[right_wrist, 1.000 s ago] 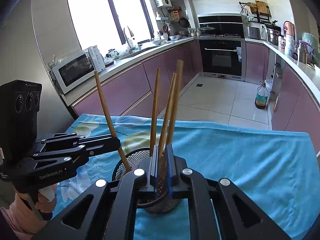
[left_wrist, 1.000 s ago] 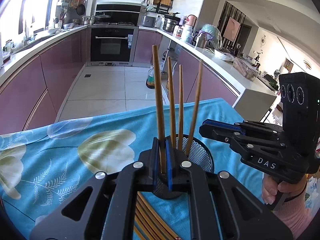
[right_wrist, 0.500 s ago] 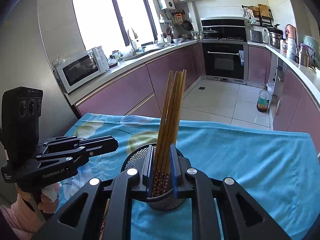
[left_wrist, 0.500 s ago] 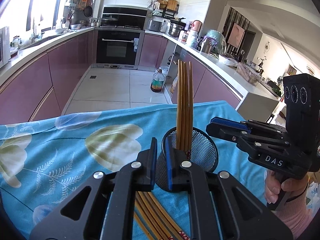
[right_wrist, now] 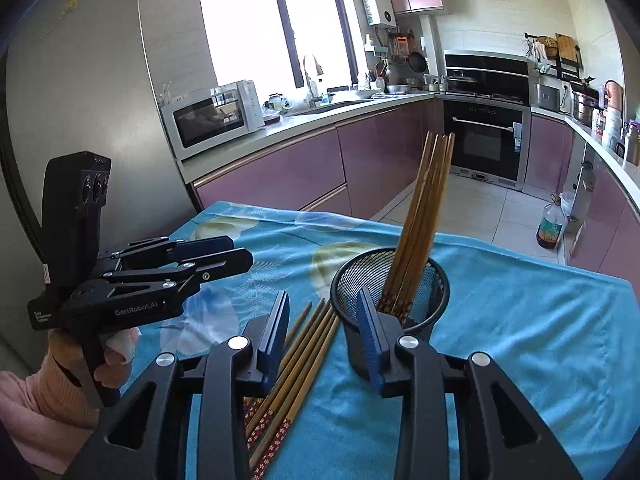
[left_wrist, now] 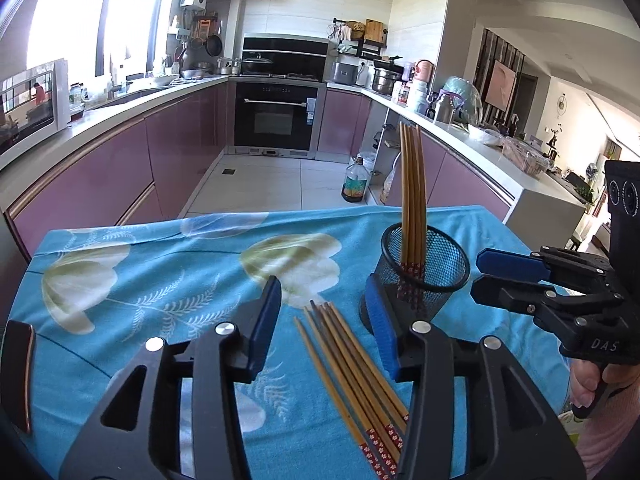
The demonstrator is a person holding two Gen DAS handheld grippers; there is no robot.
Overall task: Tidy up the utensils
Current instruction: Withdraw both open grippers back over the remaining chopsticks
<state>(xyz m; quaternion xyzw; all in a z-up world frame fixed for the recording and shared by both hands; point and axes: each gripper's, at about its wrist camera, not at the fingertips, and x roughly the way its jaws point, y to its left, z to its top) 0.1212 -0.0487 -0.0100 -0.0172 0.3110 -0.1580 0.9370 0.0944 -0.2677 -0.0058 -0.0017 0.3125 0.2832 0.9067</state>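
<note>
Fingers (left_wrist: 262,328) of both grippers just spread, nothing between — loose chopsticks (left_wrist: 352,376) on cloth beside mesh holder (left_wrist: 424,268).

Both wrist cams sit close, tilted down over the worktop (left_wrist: 132,280). Left view faces the oven; right view faces the window corner. Shared: mesh cup (left_wrist: 430,268) (right_wrist: 360,280), loose chopsticks (left_wrist: 348,352) (right_wrist: 308,344), each other's gripper.

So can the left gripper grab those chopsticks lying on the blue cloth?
Probably yes. The left gripper is open right above the loose chopsticks, and nothing covers them; the mesh cup stands off to one side.
</note>
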